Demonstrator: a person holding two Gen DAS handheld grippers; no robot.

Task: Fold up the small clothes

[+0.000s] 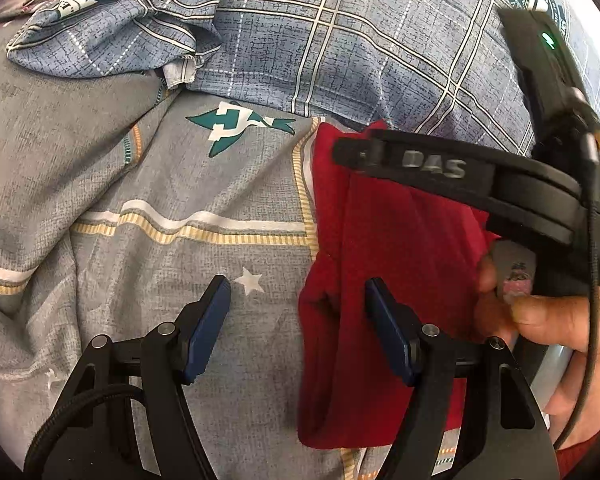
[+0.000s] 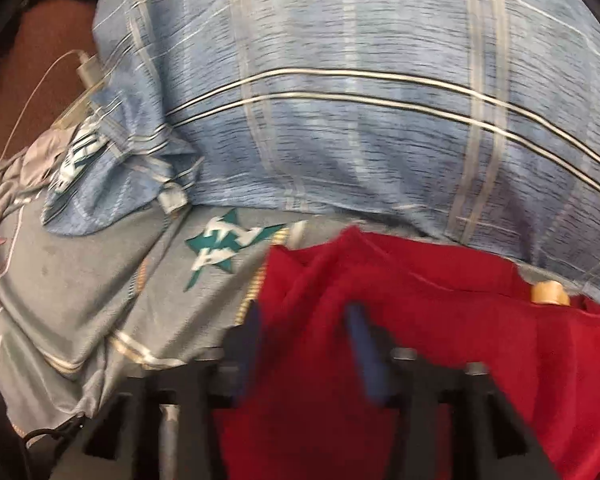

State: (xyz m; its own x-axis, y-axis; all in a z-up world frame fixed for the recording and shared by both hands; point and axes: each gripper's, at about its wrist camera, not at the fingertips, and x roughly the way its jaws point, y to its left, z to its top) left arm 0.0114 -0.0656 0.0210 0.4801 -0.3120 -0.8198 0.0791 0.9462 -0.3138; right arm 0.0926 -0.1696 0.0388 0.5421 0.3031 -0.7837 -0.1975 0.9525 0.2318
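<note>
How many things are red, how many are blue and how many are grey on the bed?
Red: 1, the red garment
Blue: 1, the blue checked pillow
Grey: 1, the grey bedsheet with the star and the teal emblem
Total: 3
</note>
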